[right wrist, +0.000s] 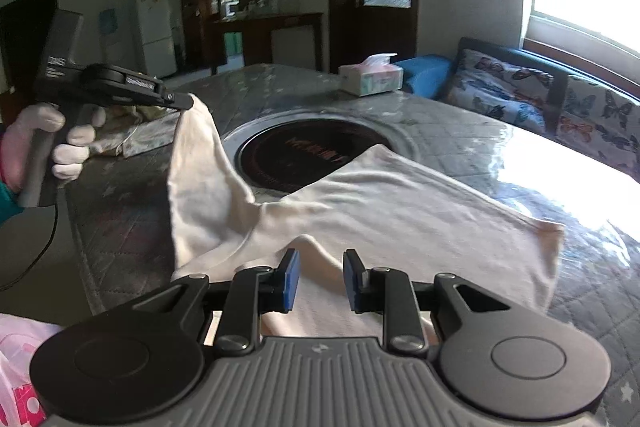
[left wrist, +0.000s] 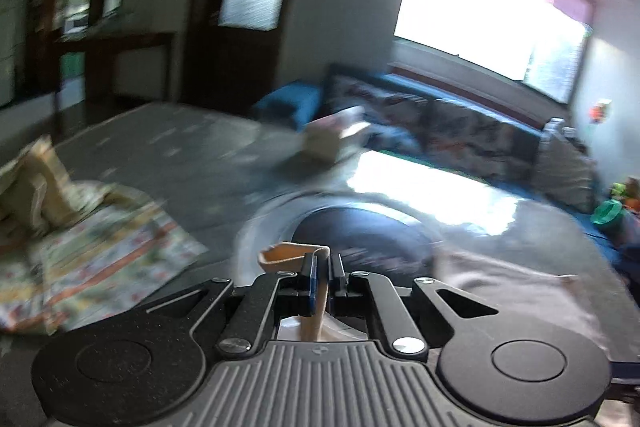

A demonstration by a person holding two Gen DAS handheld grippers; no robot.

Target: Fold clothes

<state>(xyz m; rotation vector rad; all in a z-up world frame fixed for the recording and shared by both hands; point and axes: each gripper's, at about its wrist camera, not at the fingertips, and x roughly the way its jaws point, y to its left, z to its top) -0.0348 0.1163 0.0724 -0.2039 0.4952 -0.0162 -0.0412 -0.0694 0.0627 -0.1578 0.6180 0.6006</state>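
A cream garment (right wrist: 380,195) lies spread on the grey quilted table (right wrist: 472,125), partly over a round dark hob. My left gripper (right wrist: 188,101), held by a white-gloved hand (right wrist: 60,139), is shut on one corner and holds it up off the table. In the blurred left wrist view the left gripper (left wrist: 324,261) pinches a tan strip of the garment (left wrist: 286,255) between closed jaws. My right gripper (right wrist: 322,279) hovers over the near edge of the garment. Its blue pads (right wrist: 291,281) stand apart, with a cloth ridge just ahead of them and not pinched.
A tissue box (right wrist: 370,79) stands at the table's far edge. The round hob (right wrist: 304,151) is set into the table's middle. A pile of patterned cloth (left wrist: 80,255) lies on the left. A sofa with butterfly cushions (right wrist: 520,95) runs along the right under the window.
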